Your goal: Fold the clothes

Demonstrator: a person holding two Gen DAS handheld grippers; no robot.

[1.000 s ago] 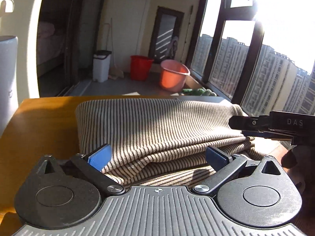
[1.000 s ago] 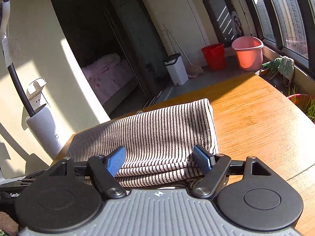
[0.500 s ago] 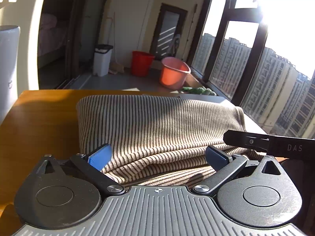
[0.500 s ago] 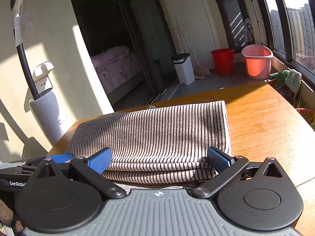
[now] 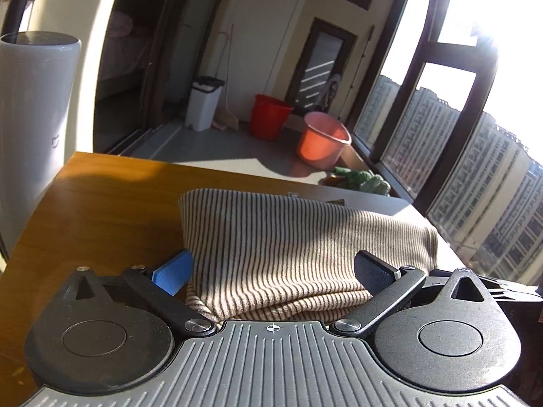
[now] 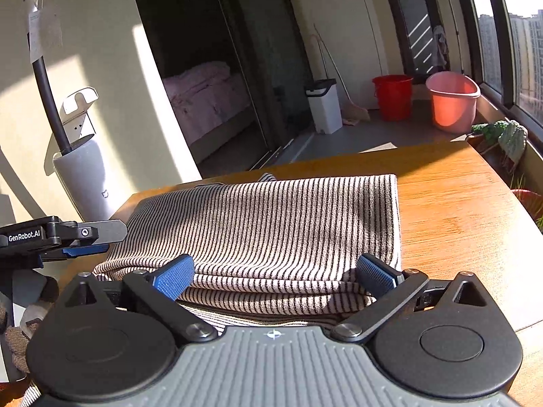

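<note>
While sunlight falls across the wooden table (image 6: pixel 454 210), we see a folded striped sweater (image 6: pixel 271 224) lying flat on it, its layered folded edges facing both cameras. Our left gripper (image 5: pixel 275 269) sits at the near edge of the sweater with its jaws spread wide; the blue pads (image 5: pixel 173 271) flank the cloth without pinching it, the left one just beside the sweater's left side. Our right gripper (image 6: pixel 275 276) sits likewise at the near edge with jaws spread wide, one pad (image 6: pixel 174 276) on each side of the stacked layers, and nothing is clamped between them. In the right wrist view the left gripper shows at the left edge, just beside the sweater's corner. Beyond the table we see a white bin (image 6: pixel 324 105), a red bucket (image 6: pixel 393 96) and a pink bucket (image 6: pixel 453 100) on the floor near tall windows (image 5: pixel 437 115). A white cylindrical stand (image 6: pixel 85 179) holding a dark pole stands by the wall to the left, and a bed with pink bedding (image 6: pixel 203 95) shows through the doorway
</note>
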